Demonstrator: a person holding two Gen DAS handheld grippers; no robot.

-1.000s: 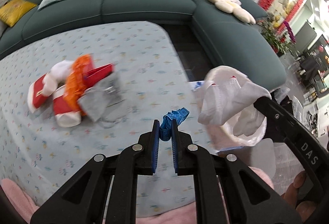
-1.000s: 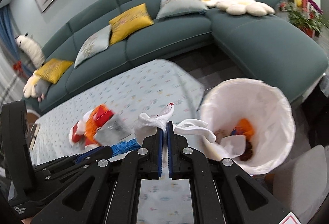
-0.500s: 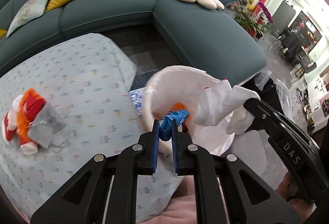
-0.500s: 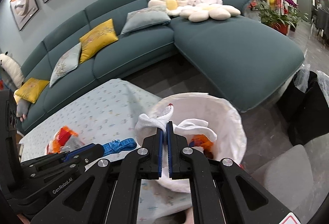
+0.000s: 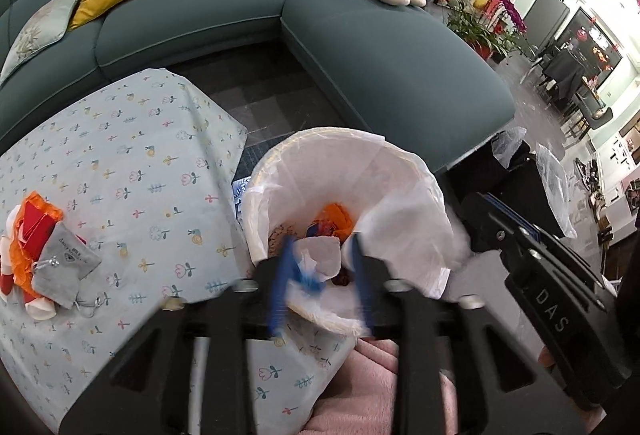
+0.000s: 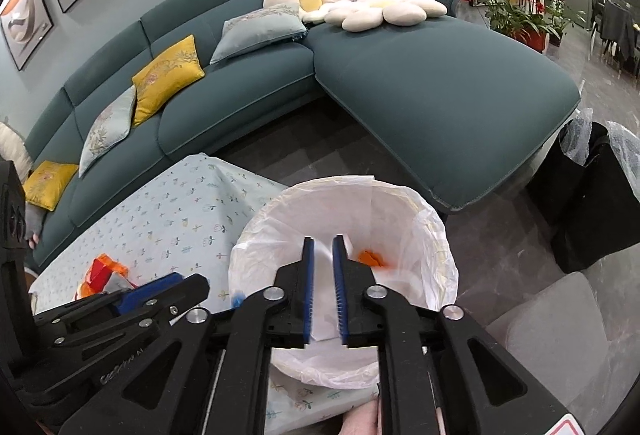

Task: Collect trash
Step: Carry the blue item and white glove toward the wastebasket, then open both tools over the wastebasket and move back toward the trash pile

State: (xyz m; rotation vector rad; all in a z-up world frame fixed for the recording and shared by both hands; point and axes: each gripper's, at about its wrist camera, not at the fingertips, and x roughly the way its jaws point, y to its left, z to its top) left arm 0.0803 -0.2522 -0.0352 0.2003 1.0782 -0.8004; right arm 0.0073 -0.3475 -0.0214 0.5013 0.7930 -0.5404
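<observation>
Both of my tongs hang over the lined bin: my left gripper [image 5: 320, 267] has its blue pads spread wide and blurred, with a scrap of blue wrapper [image 5: 308, 281] loose between them, pinched by neither pad, and my right gripper [image 6: 323, 267] stands parted with nothing in it, white tissue showing in the gap below. Just beneath, the trash bin [image 5: 404, 163] sits beside the table's edge, its white liner already holding orange and white scraps. Out to my left, well apart from the bin, the remaining trash pile [image 5: 44, 255] lies on the flowered tablecloth [image 5: 132, 155]: orange crinkled plastic, red-and-white packaging and a small grey pouch [image 5: 66, 267] lying across it, with a drawstring trailing toward me. I judge all of it light, soft and crushable, the plastic likely slippery, so I would pinch a bunched fold or the pouch's gathered mouth, not a flat face. The pile's long axis runs roughly toward and away from me; the pouch lies slantwise across it.
</observation>
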